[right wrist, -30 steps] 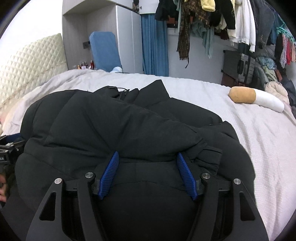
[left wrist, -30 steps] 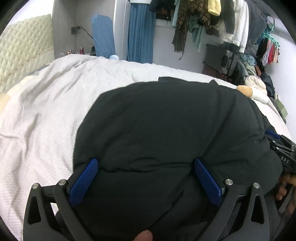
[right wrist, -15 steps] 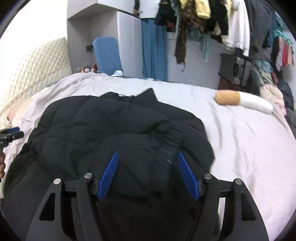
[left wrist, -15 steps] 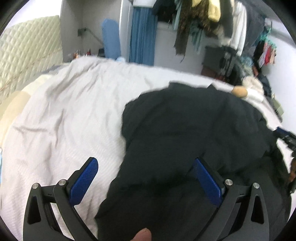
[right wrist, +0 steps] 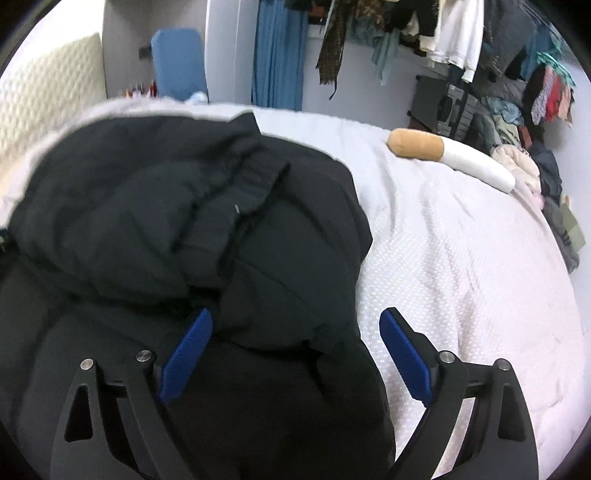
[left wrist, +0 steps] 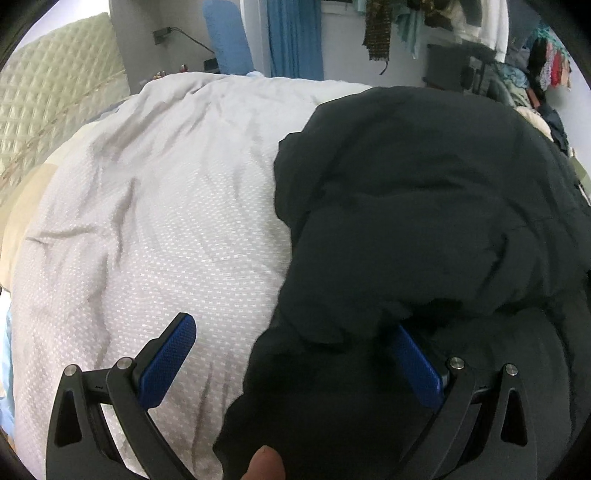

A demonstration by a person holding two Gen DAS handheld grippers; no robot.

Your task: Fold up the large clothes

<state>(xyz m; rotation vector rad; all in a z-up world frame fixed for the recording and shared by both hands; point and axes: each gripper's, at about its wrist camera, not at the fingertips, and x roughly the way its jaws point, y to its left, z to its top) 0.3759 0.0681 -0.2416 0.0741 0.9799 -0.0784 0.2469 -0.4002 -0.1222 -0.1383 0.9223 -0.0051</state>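
Tongs, right: right gripper (right wrist: 295, 354) hangs over the right edge of the jacket (right wrist: 166, 229); its jaws are opening, with a fold of the black padding between them but neither blue pad pressing on it. Likely purpose: to let go of the flap it carried over.
Tongs, left: left gripper (left wrist: 291, 365) has its jaws wide apart, one pad over bare bedcover (left wrist: 155, 206), the other tucked at the jacket's left edge, gripping nothing. That suits a hand standing off so the bundle can settle.
Thumb: a fingertip (left wrist: 266, 461) shows at the bottom of the left view, on the handle.
Task's thing: the jacket lies bunched on the bed in a thick folded heap, an elastic cuff or hem (right wrist: 255, 177) lying on top, seemingly because a sleeve was laid inward.
Stage, by judgement: a fold is laid; the puffy fill holds it high, so pressing flat may come next.
Surroundings: a tan-and-white bolster (right wrist: 450, 155) lies well apart; hanging clothes (right wrist: 424, 29) line the far wall.
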